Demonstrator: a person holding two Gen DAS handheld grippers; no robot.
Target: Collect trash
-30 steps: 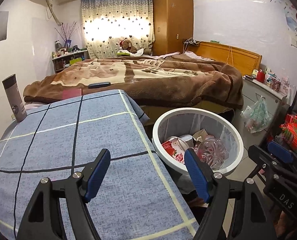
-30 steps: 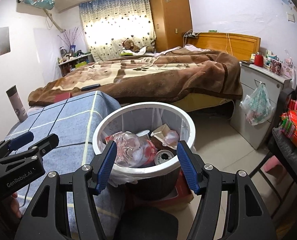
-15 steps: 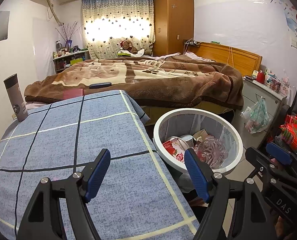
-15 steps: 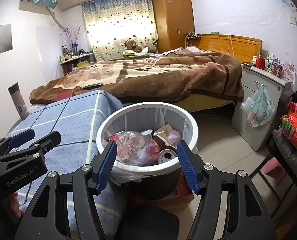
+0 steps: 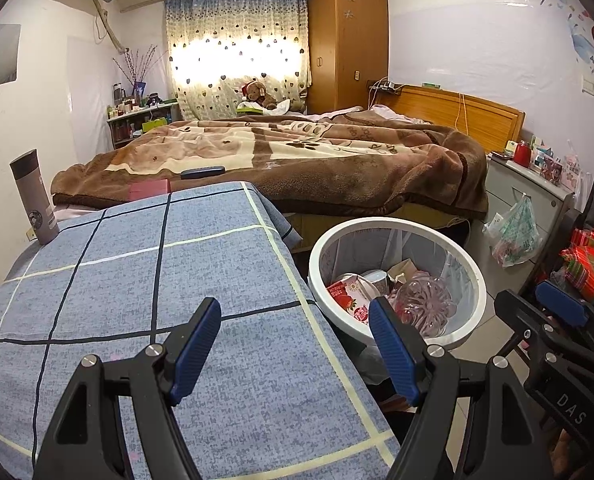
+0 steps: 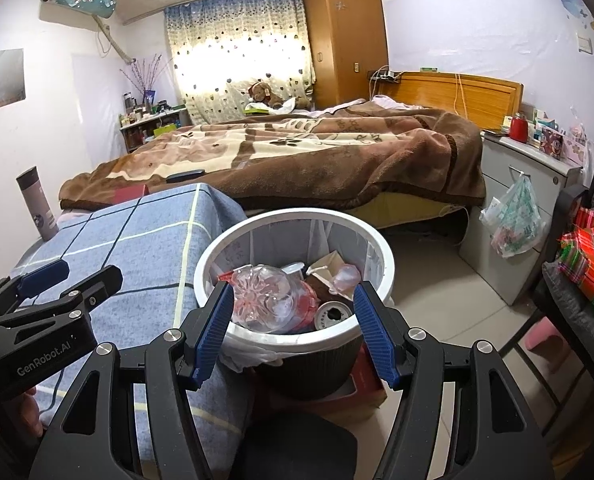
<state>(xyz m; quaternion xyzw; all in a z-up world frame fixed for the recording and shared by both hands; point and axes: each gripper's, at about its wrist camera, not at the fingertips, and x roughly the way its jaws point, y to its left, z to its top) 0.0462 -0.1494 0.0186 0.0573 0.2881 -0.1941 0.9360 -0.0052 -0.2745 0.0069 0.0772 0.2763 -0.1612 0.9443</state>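
- Bedroom walls close the scene on all sides, with one wide bed (image 5: 297, 160) under a brown blanket filling the middle and one wooden wardrobe (image 5: 347, 40) in the far corner.
- Nearest the cameras stands a table under a blue checked cloth (image 5: 137, 280); its right edge runs just beside the white-rimmed trash bin (image 6: 381, 248), and its far end lies close to the foot of the bed.
- One grey flask (image 5: 33, 200) stands upright at the cloth's far left corner, near the wall.
- Floor (image 6: 437, 300) shows to the right of the bin, bounded by one grey bedside cabinet (image 6: 537, 208) with one plastic bag (image 6: 515, 220) hanging from its front, and by a dark chair (image 6: 577, 312) at the right edge carrying red plaid fabric.
- Trash is inside the bin: one crumpled clear plastic bottle (image 6: 265, 296), one can (image 6: 333, 314) with its opened top facing up, one red-printed carton (image 5: 349, 292), plus some cardboard pieces; a white liner hangs over the bin's near rim.
- Two grippers are in view. Left gripper (image 5: 295, 344) hovers over the cloth's right edge, its blue pads spread wide apart and grasping nothing.
- Right gripper (image 6: 293, 328) hangs directly in front of the bin, its jaws likewise released, framing the bin's near rim without touching it.
- One teddy bear (image 5: 257, 94) sits by the curtained window beyond the bed.
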